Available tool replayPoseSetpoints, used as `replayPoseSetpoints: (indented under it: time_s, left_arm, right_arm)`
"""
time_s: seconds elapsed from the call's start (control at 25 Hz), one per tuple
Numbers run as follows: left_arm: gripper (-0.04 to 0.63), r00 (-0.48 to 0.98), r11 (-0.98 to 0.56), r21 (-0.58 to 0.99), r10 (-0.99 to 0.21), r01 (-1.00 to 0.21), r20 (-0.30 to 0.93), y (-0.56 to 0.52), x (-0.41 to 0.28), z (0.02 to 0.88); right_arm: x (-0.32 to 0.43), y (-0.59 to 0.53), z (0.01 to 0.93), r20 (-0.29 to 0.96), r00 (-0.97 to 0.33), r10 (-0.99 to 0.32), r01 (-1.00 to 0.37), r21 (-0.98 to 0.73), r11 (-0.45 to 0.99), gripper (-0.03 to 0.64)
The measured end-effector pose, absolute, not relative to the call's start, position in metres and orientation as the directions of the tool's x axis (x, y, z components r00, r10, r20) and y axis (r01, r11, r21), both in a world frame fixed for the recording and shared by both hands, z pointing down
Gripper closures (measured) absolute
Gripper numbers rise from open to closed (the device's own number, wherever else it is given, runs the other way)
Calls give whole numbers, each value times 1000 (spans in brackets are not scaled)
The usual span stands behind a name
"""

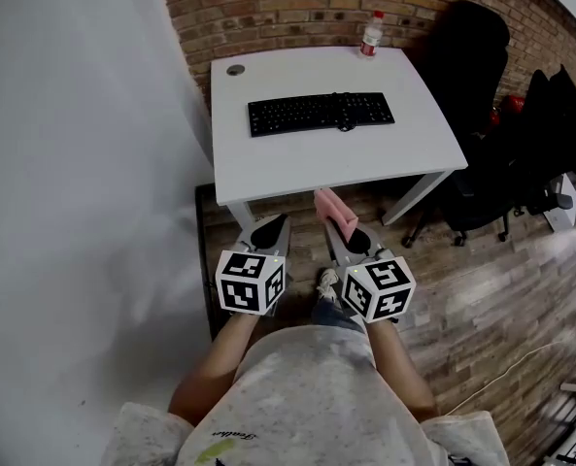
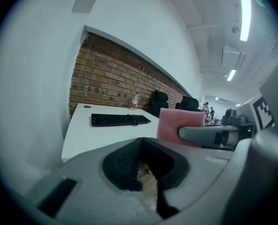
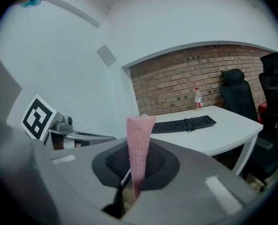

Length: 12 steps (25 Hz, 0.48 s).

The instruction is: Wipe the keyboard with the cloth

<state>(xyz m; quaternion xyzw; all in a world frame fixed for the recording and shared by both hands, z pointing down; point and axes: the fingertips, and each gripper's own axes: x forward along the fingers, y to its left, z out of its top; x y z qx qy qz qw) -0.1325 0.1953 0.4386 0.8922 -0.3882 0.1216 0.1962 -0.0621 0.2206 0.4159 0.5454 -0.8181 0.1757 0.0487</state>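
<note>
A black keyboard [image 1: 321,114] lies across the middle of a white desk [image 1: 268,168], well ahead of both grippers. A pink cloth [image 1: 334,212] stands upright in my right gripper [image 1: 351,233], whose jaws are shut on it, just short of the desk's front edge. The right gripper view shows the cloth [image 3: 139,139] rising from my right gripper [image 3: 138,161], with the keyboard [image 3: 183,124] far behind. To its left, my left gripper [image 1: 271,229] is shut and holds nothing. In the left gripper view, my left gripper [image 2: 143,146] sits low, the cloth [image 2: 174,123] at right and the keyboard [image 2: 120,120] on the desk beyond.
A small bottle with a red label [image 1: 370,35] stands at the desk's back edge by the brick wall [image 1: 297,8]. A round cable grommet [image 1: 235,70] is at the back left corner. Black office chairs [image 1: 477,56] crowd the right side. A white wall [image 1: 74,163] runs along the left.
</note>
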Motion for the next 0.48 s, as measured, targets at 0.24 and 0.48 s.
replayPoseSetpoints:
  time_s: [0.24,0.48]
  left_arm:
    - [603,647,-596,259,-656,-760,389,149,-121,448]
    - [603,614,-556,264,-673,-788,413,94,-98,451]
  right_arm:
    - [-49,174,428,280,-431,-858,-894,-261,365,592]
    - [-26,118,433,296,-473,-830,-872,-294,392,592]
